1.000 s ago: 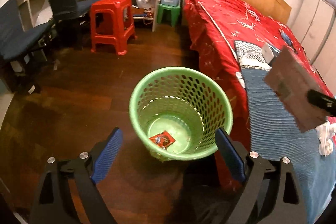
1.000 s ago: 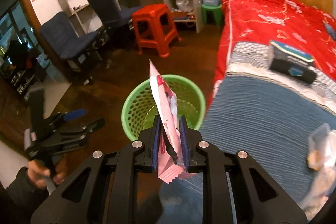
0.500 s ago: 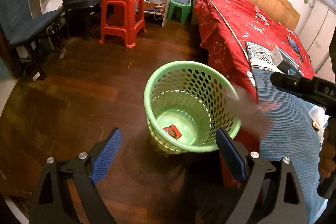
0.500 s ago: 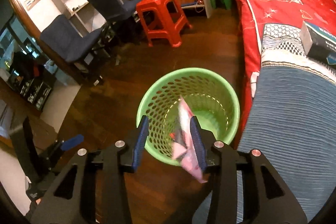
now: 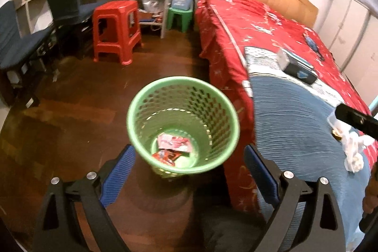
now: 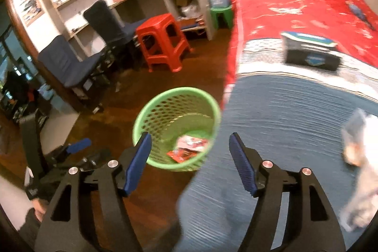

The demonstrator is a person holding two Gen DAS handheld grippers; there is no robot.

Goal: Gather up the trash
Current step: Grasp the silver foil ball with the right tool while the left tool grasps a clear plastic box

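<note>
Nearest the right wrist camera, the right gripper [image 6: 190,155] has just been opening its blue-padded jaws, and they now stand spread with nothing between them; the pink-and-white snack wrapper [image 6: 192,142] it carried a second ago now lies in the green perforated plastic waste basket [image 6: 176,108], on top of a red foil packet [image 6: 180,154] at the bottom. The left gripper [image 5: 187,172] likewise hangs released and empty, its jaws framing the basket from above the dark wooden floor [image 5: 70,124], probably idle while the other hand works. The basket stands just beside the bed edge, which keeps drops short for litter gathered off the bedding. On the blue ribbed blanket [image 6: 283,119] to the right lies a crumpled white tissue and clear wrapper [image 6: 359,148], likely the next piece to collect. Farther up the bed, a dark box with a teal-striped top [image 6: 309,51] rests where the blanket meets the red patterned bedspread [image 6: 295,4]. Beyond, a red plastic stool [image 6: 163,39] stands near the dark blue chairs.
</note>
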